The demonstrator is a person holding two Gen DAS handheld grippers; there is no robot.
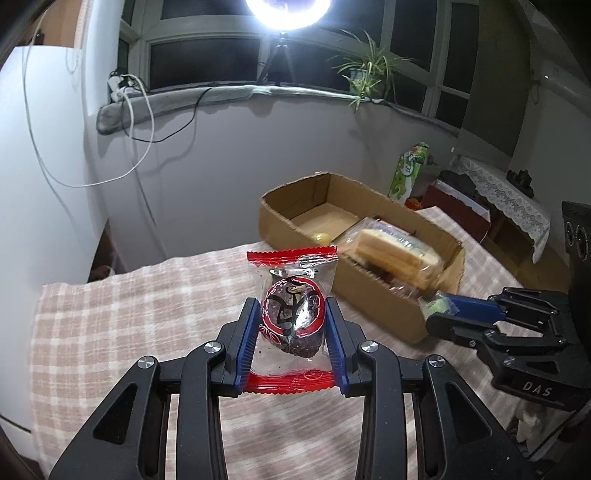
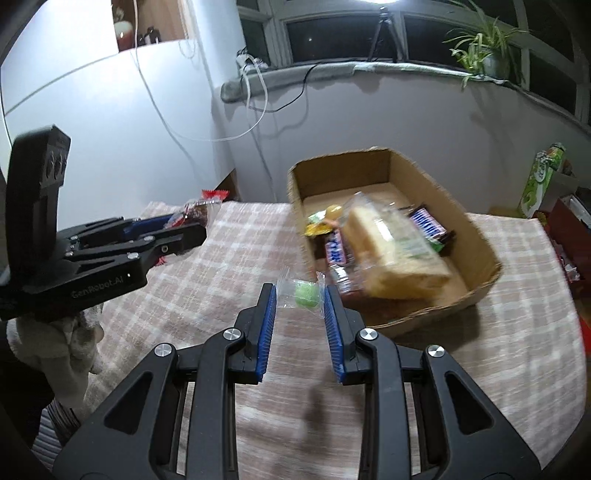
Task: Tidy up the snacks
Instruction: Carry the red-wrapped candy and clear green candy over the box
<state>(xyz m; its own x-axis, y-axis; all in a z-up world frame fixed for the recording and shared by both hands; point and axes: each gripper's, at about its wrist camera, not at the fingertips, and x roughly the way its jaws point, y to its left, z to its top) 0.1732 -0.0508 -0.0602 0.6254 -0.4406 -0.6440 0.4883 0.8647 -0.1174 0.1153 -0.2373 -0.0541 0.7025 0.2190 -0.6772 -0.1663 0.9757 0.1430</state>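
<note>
Left gripper: nearest the left wrist camera, its blue pads pressed against both sides of a snack pack, held above the cloth.
Snack pack: clear wrapper with red crimped ends and a red-ringed label; a dark lumpy cake shows inside. It stands upright between the fingers, one red end near the gripper body and the other up past the tips.
Right gripper: fingers set narrow, pinching the clear end of a bread bag by their tips. From the left wrist camera it reaches in from the right, at the box's near corner.
Green bit: a small pale-green piece inside the clear plastic between the right tips; what it is cannot be told.
Bread bag: sliced loaf in clear wrap, blurred, tilted over the near part of the box; whether it rests on the snacks below cannot be told.
Box: open brown cardboard on the cloth, well ahead of the left gripper.
Box contents: blue-and-white bars beside and under the loaf, and a yellow packet toward the left wall; the far end shows bare floor.
Cloth: beige-and-white check covering the table under both grippers.
Background: ring light on a tripod at the window, a potted plant on the sill, a green carton behind the box.
</note>
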